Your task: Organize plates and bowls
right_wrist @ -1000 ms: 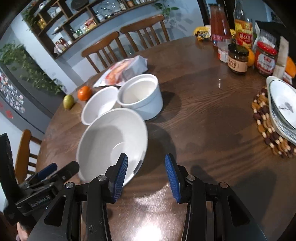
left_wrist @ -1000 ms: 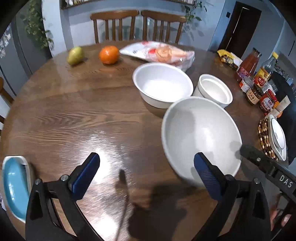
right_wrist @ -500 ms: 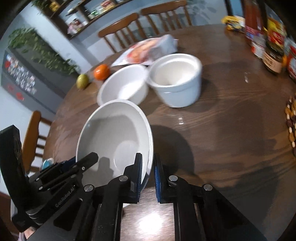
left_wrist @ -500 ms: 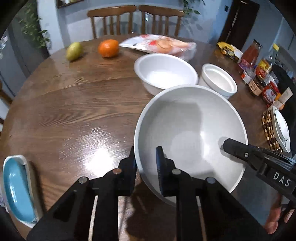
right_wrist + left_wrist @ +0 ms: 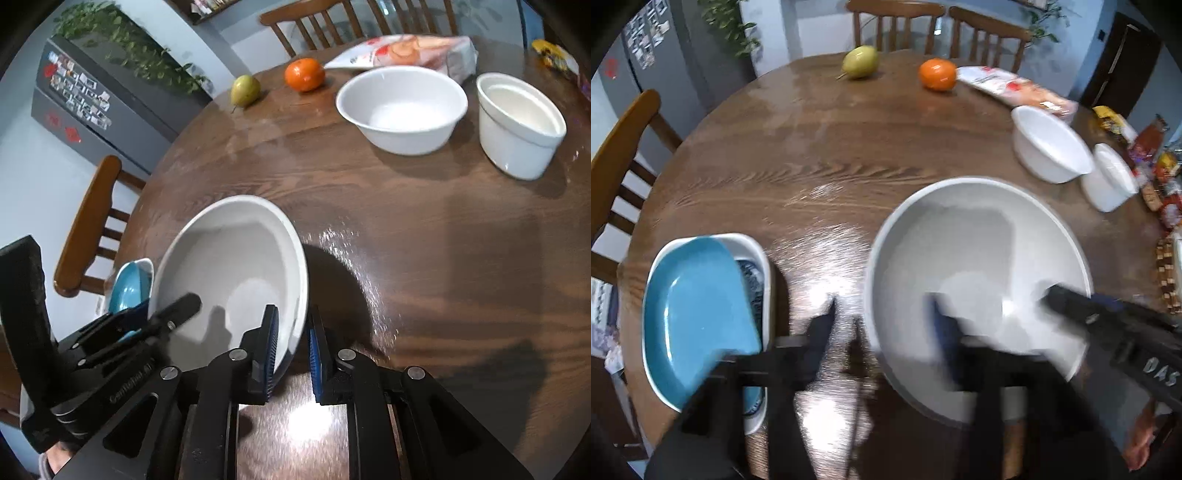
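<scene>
So the big white bowl (image 5: 236,266) sits tilted over the near left part of the round wooden table (image 5: 424,229), and the right gripper (image 5: 293,354) has its rim clamped tight between the blue pads, one pad inside the bowl and one outside. The left gripper (image 5: 886,332) is pretty blurry in its own view, but its jaws are opening, with the bowl's near left rim between them: one finger inside the bowl, the other outside over the table. The pads don't look like they're pressing on it.

Just left of the big bowl there's a white dish (image 5: 753,251) with a blue plate (image 5: 694,310) lying in it, right at the table's near left edge.

Further off to the right are a medium white bowl (image 5: 402,107) and a smaller straight-sided white bowl (image 5: 517,125), close beside each other. Behind them lies a snack bag (image 5: 406,51), and to the left of that an orange (image 5: 304,74) and a pear (image 5: 244,90) at the far edge. Wooden chairs (image 5: 92,221) stand round the table
</scene>
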Motion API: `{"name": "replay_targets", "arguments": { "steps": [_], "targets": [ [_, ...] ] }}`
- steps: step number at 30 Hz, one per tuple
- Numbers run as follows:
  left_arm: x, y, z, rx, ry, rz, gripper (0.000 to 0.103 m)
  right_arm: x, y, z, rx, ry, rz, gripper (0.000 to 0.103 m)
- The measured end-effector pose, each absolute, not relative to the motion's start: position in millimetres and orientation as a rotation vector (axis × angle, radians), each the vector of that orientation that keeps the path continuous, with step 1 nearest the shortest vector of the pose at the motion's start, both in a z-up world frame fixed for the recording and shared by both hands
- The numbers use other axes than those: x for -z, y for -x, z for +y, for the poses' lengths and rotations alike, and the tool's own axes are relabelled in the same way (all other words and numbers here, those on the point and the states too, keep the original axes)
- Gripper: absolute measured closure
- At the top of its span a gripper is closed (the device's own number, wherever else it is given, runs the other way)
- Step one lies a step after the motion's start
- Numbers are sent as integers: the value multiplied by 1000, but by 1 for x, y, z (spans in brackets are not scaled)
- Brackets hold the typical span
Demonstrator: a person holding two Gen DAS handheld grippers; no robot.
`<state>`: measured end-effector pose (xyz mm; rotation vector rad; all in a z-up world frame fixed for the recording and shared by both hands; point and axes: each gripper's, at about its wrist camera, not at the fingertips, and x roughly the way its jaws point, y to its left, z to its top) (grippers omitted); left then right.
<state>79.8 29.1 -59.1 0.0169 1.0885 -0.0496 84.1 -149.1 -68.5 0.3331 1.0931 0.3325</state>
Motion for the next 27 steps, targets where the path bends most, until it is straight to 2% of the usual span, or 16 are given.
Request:
{"name": "replay_targets", "arguments": {
  "steps": [2,4,14,27],
  "targets": [
    [55,-76,36,42,-11,1064,25,64,-81,-152,-294,-318,1066,77],
    [49,-74,39,50,-1,1047,25,58,-75,-164,-298,-351,1031,61],
    [3,-70,28,163,38,963,25,55,-41,-243,-121,-515,994,60],
    [-49,-102,-94,403,-69,904,24,16,19,-317,34,-634,833,60]
  ]
}}
